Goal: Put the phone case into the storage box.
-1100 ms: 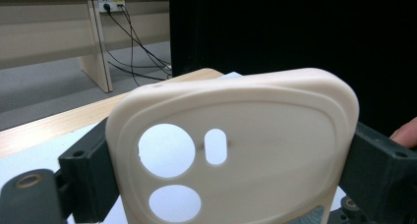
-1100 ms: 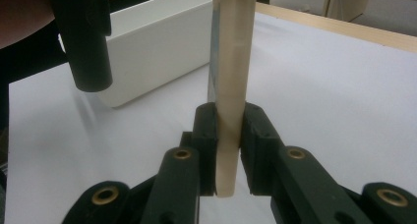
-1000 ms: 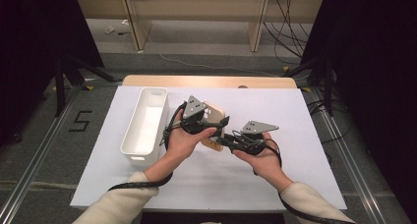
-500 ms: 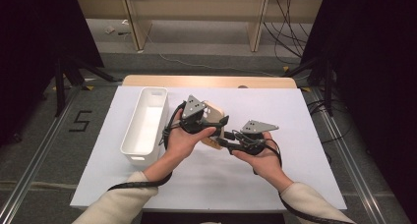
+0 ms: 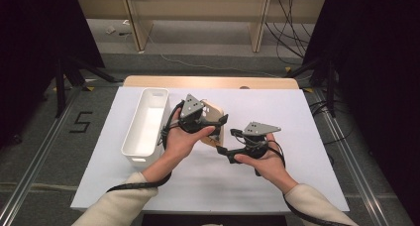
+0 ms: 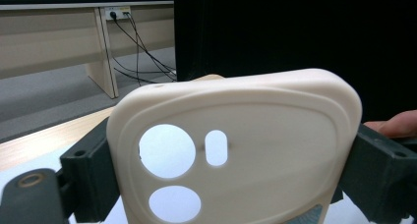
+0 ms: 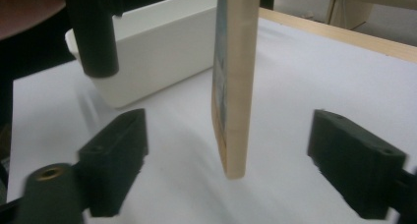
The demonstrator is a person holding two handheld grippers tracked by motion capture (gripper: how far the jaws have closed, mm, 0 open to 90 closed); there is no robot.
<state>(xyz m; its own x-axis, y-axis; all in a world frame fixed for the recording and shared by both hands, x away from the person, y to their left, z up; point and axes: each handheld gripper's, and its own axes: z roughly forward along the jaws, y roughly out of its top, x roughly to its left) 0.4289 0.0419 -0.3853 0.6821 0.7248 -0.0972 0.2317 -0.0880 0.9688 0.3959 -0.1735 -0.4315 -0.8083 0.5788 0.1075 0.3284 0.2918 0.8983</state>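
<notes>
Right gripper [image 5: 224,142]: nearest item, held low over white table cover [image 5: 307,117]; jaws just opened, now spread wide, pads clear of case edge that hangs between them.
Left gripper [image 5: 218,124]: jaws pinching cream phone case [image 6: 236,150] across its width, pads on both side edges.
Phone case: lifted off table, upright, camera cut-outs facing left gripper view; just right of bin.
White bin [image 5: 146,127]: oblong, on cover, left of both hands.
Wooden table edge [image 5: 208,82]: beyond cover.
</notes>
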